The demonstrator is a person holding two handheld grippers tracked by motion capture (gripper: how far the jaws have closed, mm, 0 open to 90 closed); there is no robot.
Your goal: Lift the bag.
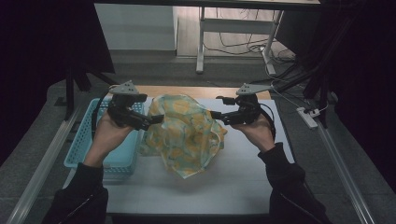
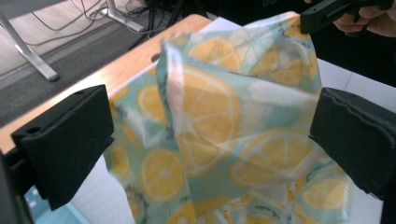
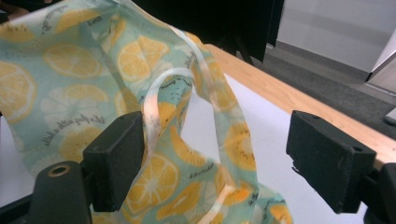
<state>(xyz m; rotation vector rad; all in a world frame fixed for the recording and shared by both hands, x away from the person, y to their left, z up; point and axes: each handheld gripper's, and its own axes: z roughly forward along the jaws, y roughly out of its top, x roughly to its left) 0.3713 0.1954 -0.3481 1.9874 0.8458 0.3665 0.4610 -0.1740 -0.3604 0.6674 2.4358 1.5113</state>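
You see thin, slightly sheer lemon-print cloth (image 1: pixel 187 135), matt black jaw pads, a perforated plastic basket (image 1: pixel 81 140), wood table edge (image 1: pixel 196 91).

Person in dark sleeves with two black handheld grippers

The left gripper (image 1: pixel 156 118) and right gripper (image 1: pixel 215 115) were both black, each topped by a grey three-cornered plate with small holes; a black cable trailed from each one's body. The left gripper's pads (image 2: pixel 65 140) were blocky matte black with a round hole near the corner. The right gripper's pads (image 3: pixel 329 156) looked the same, with holes on the upper face and a metal-ringed screw hole in the mount beside one pad. Both sleeves were black, ending at the wrists.
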